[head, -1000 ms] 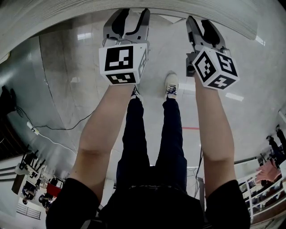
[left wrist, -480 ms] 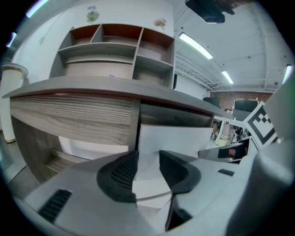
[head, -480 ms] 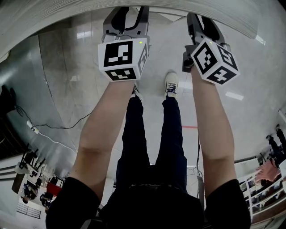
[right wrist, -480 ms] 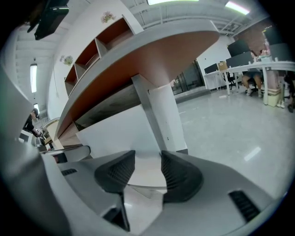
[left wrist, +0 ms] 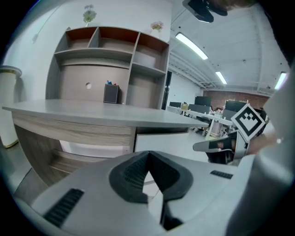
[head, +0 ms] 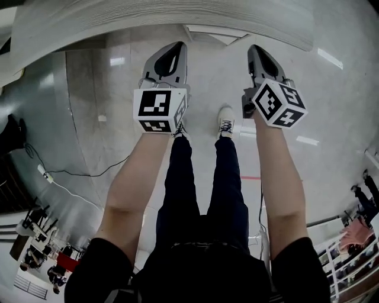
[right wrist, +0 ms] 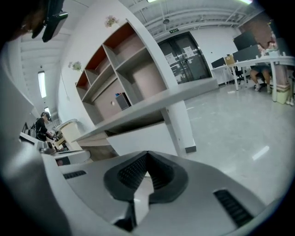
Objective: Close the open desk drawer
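The grey desk [head: 177, 15] runs across the top of the head view, and the white front of its open drawer [head: 208, 29] sticks out below the edge. My left gripper [head: 175, 48] and right gripper [head: 256, 51] are held side by side over the floor, short of the drawer, both shut with nothing in them. In the left gripper view the shut jaws [left wrist: 149, 159] point at the desk [left wrist: 92, 113] and the white drawer front [left wrist: 170, 143]. In the right gripper view the shut jaws [right wrist: 146, 157] point at the same drawer front [right wrist: 138, 137].
A shelf unit [left wrist: 110, 50] stands on the desk with a dark box [left wrist: 110, 93] below it. A white cylinder [left wrist: 7, 108] stands at the left. A cable [head: 71, 171] lies on the floor. The person's shoes [head: 226, 121] are below the grippers. Office desks [left wrist: 207, 115] stand beyond.
Both grippers' jaws have gone from wide open to shut. Both grippers have dropped a little lower in the head view, away from the desk edge.
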